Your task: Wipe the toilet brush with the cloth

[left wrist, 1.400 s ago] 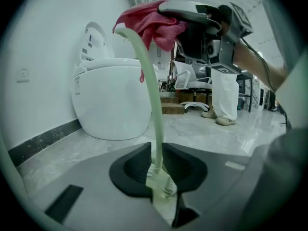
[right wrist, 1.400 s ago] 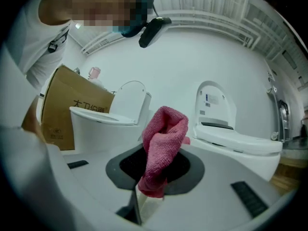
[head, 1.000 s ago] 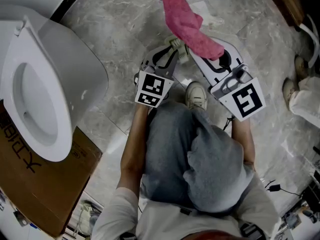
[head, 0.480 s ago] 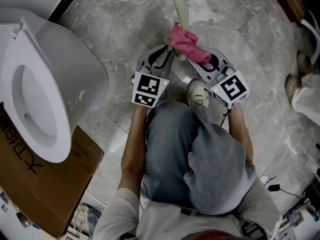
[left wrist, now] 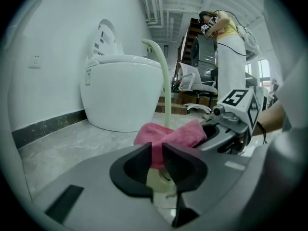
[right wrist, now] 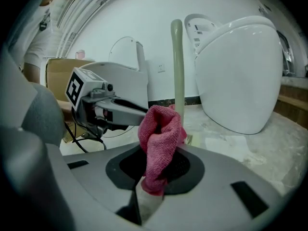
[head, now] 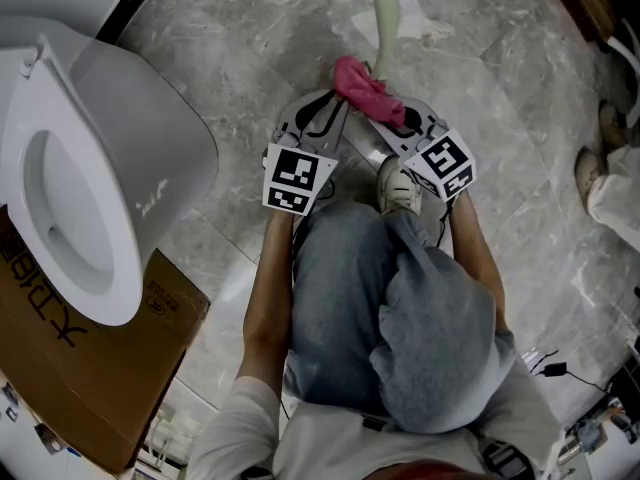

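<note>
Since a second ago the right gripper has drawn in close beside the left gripper, and the pink cloth, which then lay stretched out long and farther off, is now bunched into a small wad just ahead of both tools. Nearest the camera are the person's grey trousers, with a white shoe showing between the two marker cubes. In its own view the right gripper has its jaws clamped on the lower end of the cloth, whose upper folds press against the pale green handle of the toilet brush. The left gripper has its jaws drawn almost together, a narrow slit between them, pinching a pale green part of the brush low down. The cloth sits just past the tips, and the brush rises behind it to a hooked top. In the head view the handle runs bare from the cloth to the top edge, over a grey marble floor. To the left an open toilet stands over a cardboard box. Farther off, a second white toilet stands by the wall, and a person in light trousers stands beyond.
</note>
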Motion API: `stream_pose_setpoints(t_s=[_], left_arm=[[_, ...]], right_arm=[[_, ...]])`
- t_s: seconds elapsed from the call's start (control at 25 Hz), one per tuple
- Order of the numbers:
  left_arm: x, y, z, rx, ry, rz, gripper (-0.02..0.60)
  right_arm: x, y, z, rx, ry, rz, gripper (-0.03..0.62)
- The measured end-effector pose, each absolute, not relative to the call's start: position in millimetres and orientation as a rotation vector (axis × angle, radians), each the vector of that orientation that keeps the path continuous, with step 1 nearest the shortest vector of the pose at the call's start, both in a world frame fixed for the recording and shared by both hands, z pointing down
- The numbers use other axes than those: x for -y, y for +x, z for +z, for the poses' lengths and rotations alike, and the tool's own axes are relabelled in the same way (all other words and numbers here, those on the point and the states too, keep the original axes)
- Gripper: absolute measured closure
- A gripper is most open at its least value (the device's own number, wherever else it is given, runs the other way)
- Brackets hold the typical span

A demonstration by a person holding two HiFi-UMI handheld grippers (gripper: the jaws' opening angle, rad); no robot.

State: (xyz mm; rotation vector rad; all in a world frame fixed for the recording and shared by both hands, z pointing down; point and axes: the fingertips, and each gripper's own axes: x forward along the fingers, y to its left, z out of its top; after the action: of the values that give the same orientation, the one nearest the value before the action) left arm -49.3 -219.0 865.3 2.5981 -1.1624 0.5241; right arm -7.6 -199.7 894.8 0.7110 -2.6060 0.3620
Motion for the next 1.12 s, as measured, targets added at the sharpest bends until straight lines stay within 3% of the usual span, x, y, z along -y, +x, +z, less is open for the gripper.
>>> stream_pose_setpoints(t_s=[0.68, 1.12], left_arm=[[210, -58, 860, 1.2, 2.593, 0.455, 0.509], [208, -55, 846, 1.218, 2.629, 0.402, 0.549]], right_arm=[[162, 31, 867, 2.595, 0.805, 0.312, 0.526], [190, 86, 836, 2.576, 1.195, 0.357, 0.528]])
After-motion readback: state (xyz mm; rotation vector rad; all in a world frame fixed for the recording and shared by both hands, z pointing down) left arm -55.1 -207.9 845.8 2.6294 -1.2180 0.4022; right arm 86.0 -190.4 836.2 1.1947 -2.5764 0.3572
